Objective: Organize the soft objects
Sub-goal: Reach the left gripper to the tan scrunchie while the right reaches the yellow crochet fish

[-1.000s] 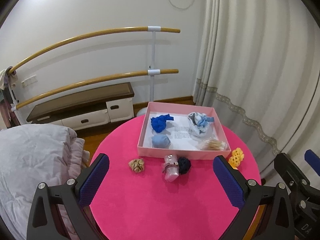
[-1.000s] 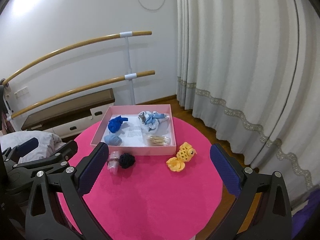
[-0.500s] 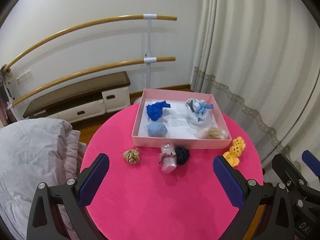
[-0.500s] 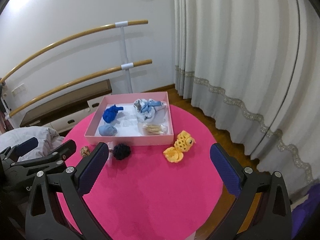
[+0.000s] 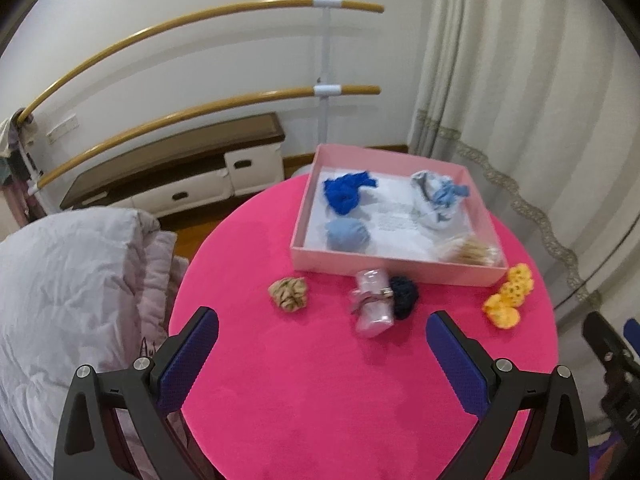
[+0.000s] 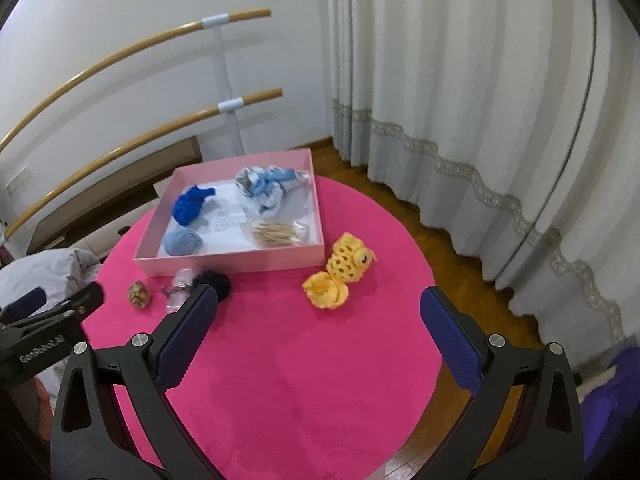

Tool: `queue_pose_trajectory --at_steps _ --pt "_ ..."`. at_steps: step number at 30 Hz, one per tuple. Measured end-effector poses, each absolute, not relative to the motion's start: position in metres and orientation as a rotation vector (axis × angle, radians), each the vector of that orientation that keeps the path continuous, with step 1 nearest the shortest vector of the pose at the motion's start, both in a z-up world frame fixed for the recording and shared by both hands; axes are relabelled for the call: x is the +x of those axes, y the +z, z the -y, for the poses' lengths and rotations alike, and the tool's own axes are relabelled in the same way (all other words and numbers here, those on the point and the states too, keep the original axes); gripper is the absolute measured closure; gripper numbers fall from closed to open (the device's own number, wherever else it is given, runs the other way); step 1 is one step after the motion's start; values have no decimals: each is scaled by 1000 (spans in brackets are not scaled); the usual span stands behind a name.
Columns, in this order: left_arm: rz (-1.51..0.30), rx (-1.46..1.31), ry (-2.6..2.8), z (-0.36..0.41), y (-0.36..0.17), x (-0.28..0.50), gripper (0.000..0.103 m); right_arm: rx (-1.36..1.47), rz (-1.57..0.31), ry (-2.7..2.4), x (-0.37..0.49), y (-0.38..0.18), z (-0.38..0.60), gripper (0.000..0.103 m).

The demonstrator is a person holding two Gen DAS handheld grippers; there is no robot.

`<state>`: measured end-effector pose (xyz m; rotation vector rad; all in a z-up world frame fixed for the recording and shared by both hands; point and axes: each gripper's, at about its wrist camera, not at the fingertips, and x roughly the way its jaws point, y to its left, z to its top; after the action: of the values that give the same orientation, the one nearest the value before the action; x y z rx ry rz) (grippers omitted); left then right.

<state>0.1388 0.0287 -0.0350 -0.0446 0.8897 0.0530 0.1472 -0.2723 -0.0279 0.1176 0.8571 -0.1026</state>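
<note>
A pink box (image 5: pixel 394 270) (image 6: pixel 228 266) stands at the far side of the round pink table (image 5: pixel 320 400) (image 6: pixel 300 380). In it lie a dark blue cloth (image 5: pixel 344 194), a light blue ball (image 5: pixel 346 235), a white-blue bundle (image 5: pixel 436 202) and a tan bundle (image 5: pixel 470 254). In front of the box lie a tan scrunchie (image 5: pixel 289 294), a pale pink pouch (image 5: pixel 372 308), a black scrunchie (image 5: pixel 405 297) and a yellow crochet toy (image 6: pixel 340 276) (image 5: pixel 508 300). My left gripper (image 5: pixel 320 356) is open and empty above the table's near part. My right gripper (image 6: pixel 318 340) is open and empty, just short of the yellow toy.
A grey quilt (image 5: pixel 68 292) lies left of the table. Wooden wall bars (image 5: pixel 200 20) and a low cabinet (image 5: pixel 180 168) stand behind. A curtain (image 6: pixel 480 100) hangs at the right over wooden floor (image 6: pixel 460 280).
Both grippers have moved forward and tilted down over the table; the objects look larger and nearer. Nothing on the table has moved.
</note>
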Motion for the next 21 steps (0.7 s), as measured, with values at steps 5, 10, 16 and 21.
queue_pose_trajectory --at_steps 5,10,16,21 --pt "-941 -54 99 -41 -58 165 0 155 -897 -123 157 -44 285 2" --pt "-1022 -69 128 -53 -94 202 0 228 -930 -151 167 -63 298 2" --pt "-1090 -102 138 -70 -135 250 0 253 -989 -205 184 -84 308 2" --pt "-1147 -124 132 -81 -168 284 2 244 -1049 -226 199 -103 309 2"
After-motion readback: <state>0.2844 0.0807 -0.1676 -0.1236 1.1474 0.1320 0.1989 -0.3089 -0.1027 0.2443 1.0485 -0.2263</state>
